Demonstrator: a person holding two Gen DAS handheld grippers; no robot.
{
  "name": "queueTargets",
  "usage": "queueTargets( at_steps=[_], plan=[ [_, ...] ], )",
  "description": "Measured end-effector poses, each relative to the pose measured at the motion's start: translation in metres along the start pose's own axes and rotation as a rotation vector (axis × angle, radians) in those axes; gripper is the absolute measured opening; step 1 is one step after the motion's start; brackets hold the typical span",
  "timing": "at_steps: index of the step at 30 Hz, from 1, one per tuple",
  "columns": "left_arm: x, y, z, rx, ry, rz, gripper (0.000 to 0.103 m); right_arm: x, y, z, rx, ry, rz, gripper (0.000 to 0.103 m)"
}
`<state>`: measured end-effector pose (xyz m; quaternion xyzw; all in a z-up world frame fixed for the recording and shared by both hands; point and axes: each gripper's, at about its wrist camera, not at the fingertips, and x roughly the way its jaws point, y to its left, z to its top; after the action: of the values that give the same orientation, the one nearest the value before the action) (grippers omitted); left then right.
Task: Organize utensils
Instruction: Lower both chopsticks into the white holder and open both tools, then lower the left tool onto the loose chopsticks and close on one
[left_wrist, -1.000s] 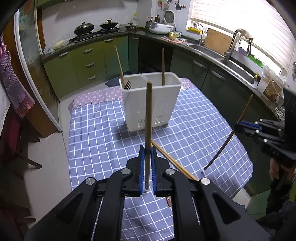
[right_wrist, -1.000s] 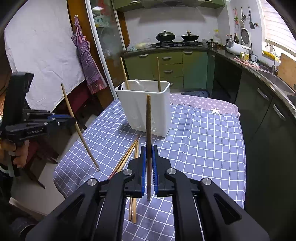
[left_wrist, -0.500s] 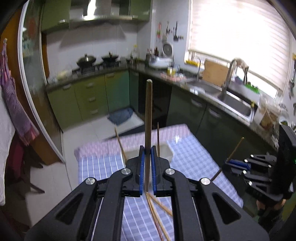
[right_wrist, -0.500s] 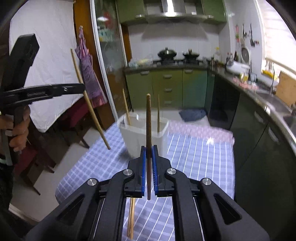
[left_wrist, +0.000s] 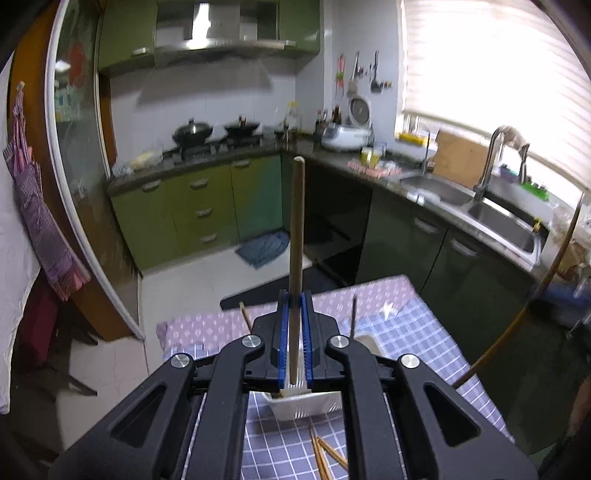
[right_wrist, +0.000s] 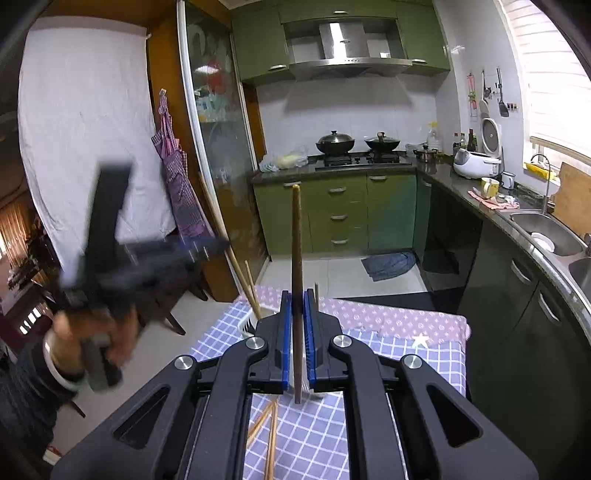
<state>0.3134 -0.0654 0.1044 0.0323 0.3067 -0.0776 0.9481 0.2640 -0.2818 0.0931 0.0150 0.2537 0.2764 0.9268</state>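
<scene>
A kitchen table under a blue checked cloth (left_wrist: 424, 343), where a person with a handheld gripper in each hand is sorting chopsticks into a white slotted holder (left_wrist: 306, 404). The left gripper (left_wrist: 294, 332) is pinched tight on one upright chopstick (left_wrist: 296, 236), whose lower tip hangs just above the holder; the right gripper (right_wrist: 297, 332) is likewise clamped on a second chopstick (right_wrist: 296, 280), its tip just short of the holder's near wall. Two sticks already stand in the holder (right_wrist: 255, 288), and several loose chopsticks (right_wrist: 271, 432) lie on the cloth in front of it.

The likely trouble: each stick is held near its lower end, so most of its length stands free above the pads and can pivot or slip as it is lowered. Should both grippers go down at once, the sticks or the gripper bodies may clash over the holder's narrow mouth, or knock the sticks already standing there; a tip catching the rim could tip the light holder.

Open room lies above the holder and on the cloth to its right; the table edge falls away close on the holder's left, where the left gripper shows blurred in the right-hand view, and beyond the pink cloth strip (right_wrist: 388, 317) behind it
</scene>
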Motion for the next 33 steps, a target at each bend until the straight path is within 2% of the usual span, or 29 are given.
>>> queueTargets(
  at_steps=[6, 12, 16, 23, 26, 30, 33],
  plan=[
    [0.029, 0.006, -0.024, 0.007, 0.075, 0.017, 0.007, 0.025, 0.0, 0.024, 0.007, -0.025, -0.017, 0.007],
    [0.015, 0.013, -0.036, 0.001, 0.073, 0.0, 0.008, 0.069, -0.013, 0.035, 0.042, -0.008, -0.06, 0.007],
    [0.0, 0.019, -0.048, 0.001, 0.081, -0.01, 0.016, 0.1, -0.024, 0.026, 0.065, 0.04, -0.084, 0.007],
    [-0.009, 0.026, -0.071, -0.018, 0.158, -0.043, 0.016, 0.136, -0.025, 0.002, 0.049, 0.121, -0.093, 0.008],
    [-0.012, 0.024, -0.079, -0.016, 0.187, -0.048, 0.016, 0.134, -0.022, -0.002, 0.045, 0.119, -0.095, 0.012],
    [-0.01, 0.019, -0.093, -0.003, 0.234, -0.047, 0.017, 0.104, -0.014, -0.003, 0.026, 0.08, -0.08, 0.012],
    [0.001, 0.015, -0.109, -0.008, 0.309, -0.061, 0.017, 0.073, -0.008, -0.013, 0.005, 0.058, -0.077, 0.022]
  ],
)
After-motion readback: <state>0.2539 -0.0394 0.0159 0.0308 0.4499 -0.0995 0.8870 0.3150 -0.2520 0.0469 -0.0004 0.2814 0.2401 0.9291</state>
